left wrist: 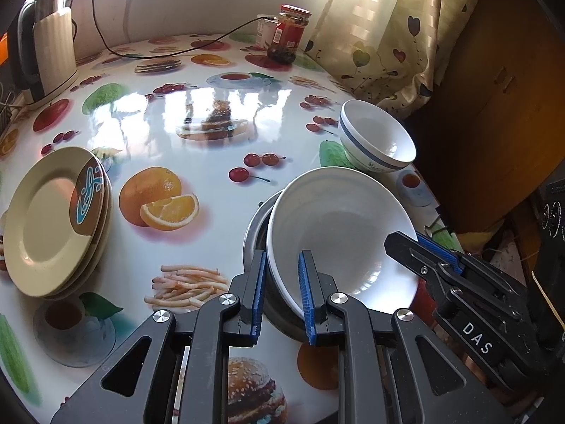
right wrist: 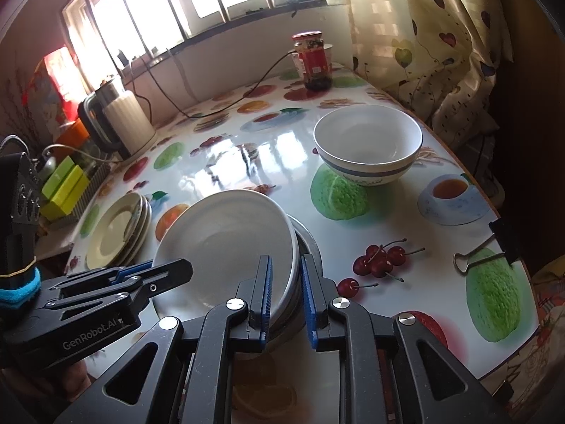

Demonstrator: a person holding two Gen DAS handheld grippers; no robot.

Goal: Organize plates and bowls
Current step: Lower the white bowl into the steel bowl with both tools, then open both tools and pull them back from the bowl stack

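A wide white bowl [left wrist: 339, 233] rests tilted in a metal bowl [left wrist: 256, 233] near the table's front edge. My left gripper [left wrist: 280, 295] straddles the white bowl's near rim, one finger inside, one outside, with a gap around the rim. My right gripper [right wrist: 286, 293] straddles the opposite rim [right wrist: 226, 243] the same way, the metal bowl [right wrist: 310, 247] beside its outer finger. A blue-banded white bowl [right wrist: 367, 145] stands apart at the right, also in the left wrist view [left wrist: 376, 139]. A stack of cream plates [left wrist: 53, 222] lies at the left.
A glossy fruit-print table [left wrist: 212, 113] carries a jar [left wrist: 287, 33], a kettle [left wrist: 49, 56] and a black cable [left wrist: 169, 53] at the back. A binder clip [right wrist: 483, 251] lies at the right edge. A curtain [right wrist: 441, 46] hangs at the right.
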